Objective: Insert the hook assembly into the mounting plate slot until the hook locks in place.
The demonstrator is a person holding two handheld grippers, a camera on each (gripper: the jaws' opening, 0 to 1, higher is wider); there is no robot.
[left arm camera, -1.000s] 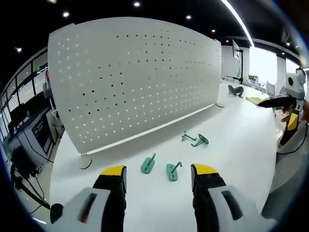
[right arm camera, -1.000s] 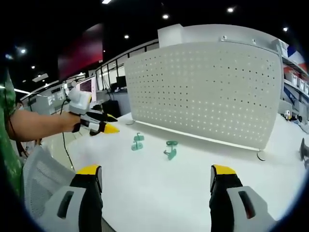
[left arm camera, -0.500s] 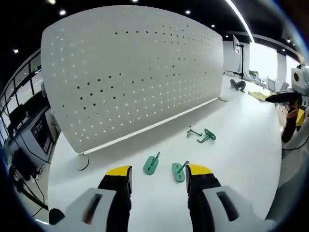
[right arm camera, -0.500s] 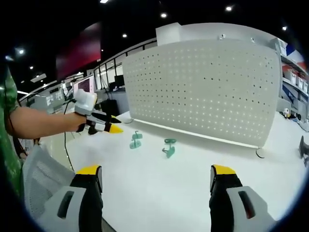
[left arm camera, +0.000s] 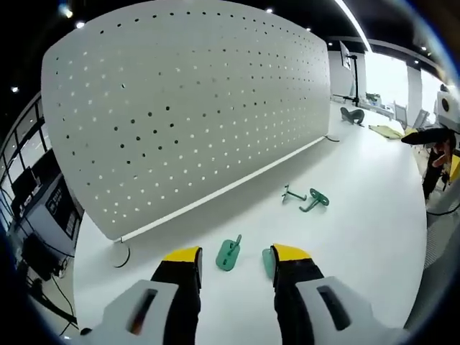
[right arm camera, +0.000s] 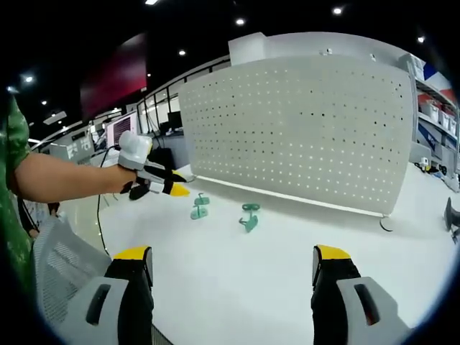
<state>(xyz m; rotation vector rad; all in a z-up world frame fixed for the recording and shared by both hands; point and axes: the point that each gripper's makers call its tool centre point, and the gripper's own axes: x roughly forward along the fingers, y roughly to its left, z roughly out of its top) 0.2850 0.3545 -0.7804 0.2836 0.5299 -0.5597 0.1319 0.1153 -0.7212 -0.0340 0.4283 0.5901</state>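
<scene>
A tall white pegboard (left arm camera: 187,108) stands upright on the white table (left arm camera: 359,237). Several green hook parts lie in front of it. One green hook (left arm camera: 228,253) lies just beyond my left gripper (left arm camera: 235,256), which is open, its yellow tips either side of the hook. Another green hook (left arm camera: 267,260) is half hidden by the right jaw. A third green hook (left arm camera: 315,199) lies farther off. In the right gripper view the pegboard (right arm camera: 302,129) fills the back. The left gripper (right arm camera: 164,188), held in a hand, hovers by a green hook (right arm camera: 198,209); another hook (right arm camera: 249,218) lies right of it. My right gripper (right arm camera: 230,253) is open and empty.
The pegboard rests on thin wire feet (left arm camera: 121,253) (right arm camera: 386,224). A small dark object (left arm camera: 351,115) sits at the table's far end. A mesh chair back (right arm camera: 57,266) stands at the table's near edge, beside a person's arm (right arm camera: 57,180).
My left gripper has moved forward and down to the two nearest green hooks, and its jaws have narrowed somewhat. The right gripper has hardly moved.
</scene>
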